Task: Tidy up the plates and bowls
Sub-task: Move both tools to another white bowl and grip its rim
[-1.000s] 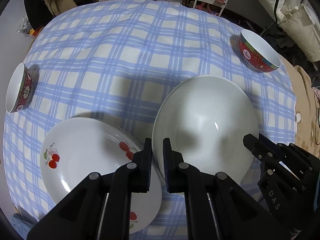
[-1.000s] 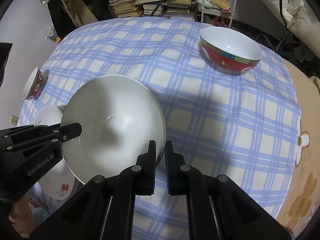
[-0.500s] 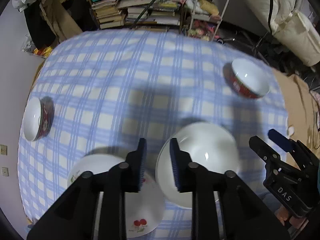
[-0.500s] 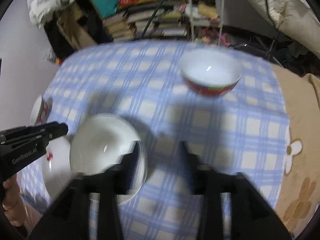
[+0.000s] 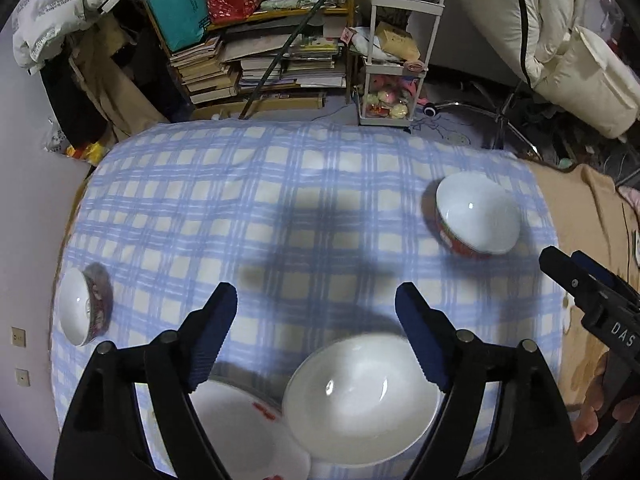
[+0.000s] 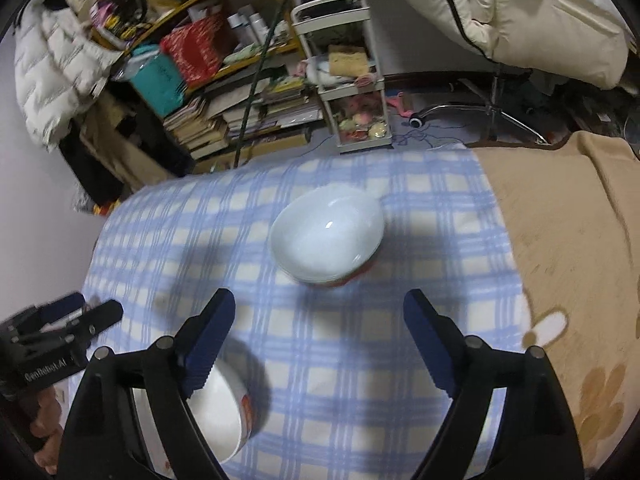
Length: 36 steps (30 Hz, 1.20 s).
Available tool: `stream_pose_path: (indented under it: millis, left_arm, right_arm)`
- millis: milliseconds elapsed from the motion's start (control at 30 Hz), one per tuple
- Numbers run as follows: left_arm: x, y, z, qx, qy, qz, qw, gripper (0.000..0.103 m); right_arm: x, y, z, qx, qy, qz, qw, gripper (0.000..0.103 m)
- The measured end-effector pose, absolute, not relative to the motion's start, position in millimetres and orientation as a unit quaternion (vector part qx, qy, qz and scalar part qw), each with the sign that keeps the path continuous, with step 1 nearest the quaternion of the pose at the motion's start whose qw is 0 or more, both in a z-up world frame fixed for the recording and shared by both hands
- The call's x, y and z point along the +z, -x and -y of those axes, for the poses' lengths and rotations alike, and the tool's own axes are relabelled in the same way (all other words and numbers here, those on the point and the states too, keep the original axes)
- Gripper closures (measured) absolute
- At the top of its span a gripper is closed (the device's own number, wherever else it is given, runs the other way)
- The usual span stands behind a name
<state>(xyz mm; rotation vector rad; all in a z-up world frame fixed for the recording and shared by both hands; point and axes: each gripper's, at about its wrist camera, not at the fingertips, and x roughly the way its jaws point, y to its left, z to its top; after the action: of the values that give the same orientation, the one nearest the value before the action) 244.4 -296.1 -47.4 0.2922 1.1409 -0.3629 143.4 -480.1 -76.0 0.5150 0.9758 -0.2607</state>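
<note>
My left gripper [image 5: 316, 338] is open and empty, raised above a plain white plate [image 5: 362, 398] that overlaps a cherry-patterned plate [image 5: 240, 432] on the blue checked tablecloth [image 5: 280, 208]. A red bowl [image 5: 476, 216] sits far right, a small red bowl [image 5: 86, 312] at the left edge. My right gripper [image 6: 320, 344] is open and empty, high above the cloth, with the red bowl [image 6: 328, 240] ahead of it. The white plate [image 6: 220, 412] shows at its lower left. The right gripper also shows in the left wrist view [image 5: 584, 292], the left one in the right wrist view [image 6: 64, 328].
Behind the table stand stacked books and a shelf [image 5: 256, 60], a white trolley [image 5: 394, 60] and a chair base [image 6: 472, 112]. A tan blanket [image 6: 568, 240] covers the right side. White padded jackets hang at both upper corners.
Both grippers have opened wide and lifted up and back from the white plate. The plate now lies on the cloth, overlapping the cherry plate.
</note>
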Motion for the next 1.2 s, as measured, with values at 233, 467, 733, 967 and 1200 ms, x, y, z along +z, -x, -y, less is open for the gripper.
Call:
stream_pose_path:
  millis: [233,467,733,967,1200]
  left_arm:
    - [-69,-266,334,-0.18,-0.136,-0.545,0.808,0.022]
    - [-99,-280,370,-0.2,-0.12,-0.564,0.792,0.022]
    - [-126,-296,392,-0.198,-0.11,-0.576,0.785,0.022]
    - [-141,-302,411,-0.214,-0.113,-0.587,0.773,0.022]
    - [-150,-299,421,-0.224,-0.127,-0.578,0.775,0.048]
  right_arm:
    - [-88,-168,509,-0.145,-0.236,-0.479,0.833,0.012]
    - [-118,-183,529,-0.151,-0.269,-0.497,0.811,0.012]
    - [-148,-194,544,-0.153,-0.277,-0.515,0.796,0.012]
    - [-161,-197,552,-0.154,-0.274,-0.53,0.788,0.013]
    - [-167,-201,550,-0.159,-0.262,-0.544,0.781,0.018]
